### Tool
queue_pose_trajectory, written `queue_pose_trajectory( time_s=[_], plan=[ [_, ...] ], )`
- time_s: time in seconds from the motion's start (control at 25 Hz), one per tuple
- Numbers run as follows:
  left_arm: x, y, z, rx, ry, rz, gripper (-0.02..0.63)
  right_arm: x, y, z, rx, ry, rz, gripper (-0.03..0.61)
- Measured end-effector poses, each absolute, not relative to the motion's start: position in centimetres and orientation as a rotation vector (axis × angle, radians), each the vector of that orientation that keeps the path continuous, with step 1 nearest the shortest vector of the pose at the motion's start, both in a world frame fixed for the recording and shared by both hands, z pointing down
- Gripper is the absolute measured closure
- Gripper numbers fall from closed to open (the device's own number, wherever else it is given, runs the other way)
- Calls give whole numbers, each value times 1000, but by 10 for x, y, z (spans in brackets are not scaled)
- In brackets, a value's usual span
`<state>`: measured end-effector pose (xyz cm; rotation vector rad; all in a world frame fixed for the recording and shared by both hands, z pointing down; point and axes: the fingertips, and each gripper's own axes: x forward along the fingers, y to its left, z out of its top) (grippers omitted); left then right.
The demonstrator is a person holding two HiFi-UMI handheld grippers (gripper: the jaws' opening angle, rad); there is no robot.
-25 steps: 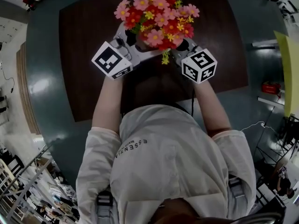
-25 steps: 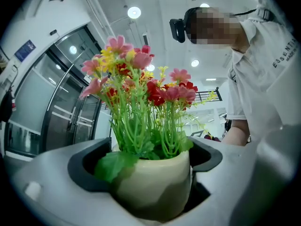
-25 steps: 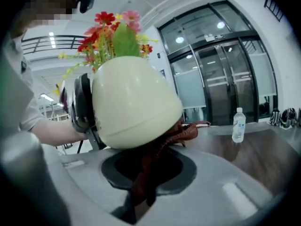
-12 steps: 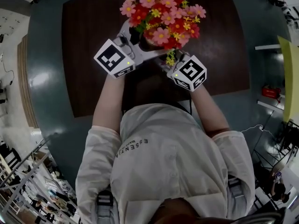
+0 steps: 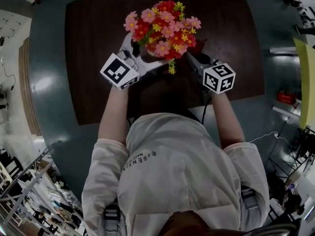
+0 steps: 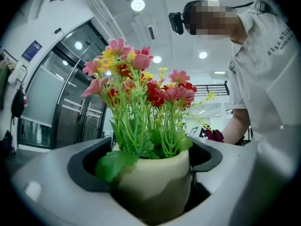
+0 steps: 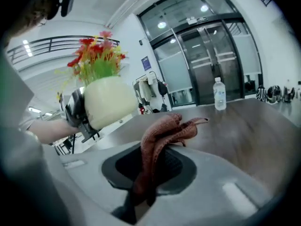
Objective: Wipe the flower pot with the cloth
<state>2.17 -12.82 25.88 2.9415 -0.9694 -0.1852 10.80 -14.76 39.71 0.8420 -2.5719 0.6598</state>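
Overhead, flowers (image 5: pixel 162 26) mostly hide flower pot (image 6: pixel 157 185) clasped by left gripper (image 6: pixel 146 164), right gripper (image 7: pixel 149 169) clenched on cloth (image 7: pixel 162 134)

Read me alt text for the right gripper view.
The right gripper clamps a reddish-brown cloth. Up left, the left gripper holds a cream pot of flowers; a water bottle stands on the dark table behind.

1. We hold the cream flower pot (image 6: pixel 157 187) clamped between our left gripper's (image 6: pixel 148 163) wide-set jaws.
2. Pink, red and yellow flowers (image 6: pixel 141 79) rise upright from it.
3. Our white sleeve (image 6: pixel 263 79) shows at right.
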Motion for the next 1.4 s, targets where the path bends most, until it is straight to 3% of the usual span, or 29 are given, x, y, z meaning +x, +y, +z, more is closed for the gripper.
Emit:
queue_pose_trajectory(
  time_s=[0.28,0.64,1.08,1.12,1.16,1.4],
  plan=[
    [36,-112,373,2876,-923,-72,91,140,-173,421,1041,-2561,548,525],
    [53,-103,457,2879,-942,108,91,157,-180,437,1062,-2591,434,525],
    [46,-81,490,2855,-947,219,83,158,-161,440,1033,-2629,507,525],
    [47,-82,491,2834,-972,244,55,161,-159,438,1026,-2627,507,525],
    [46,-83,491,2806,-1008,266,-13,164,-157,435,1020,-2625,507,525],
    [6,-57,463,2647,-1234,209,-15,160,-134,416,947,-2617,498,525]
  ],
)
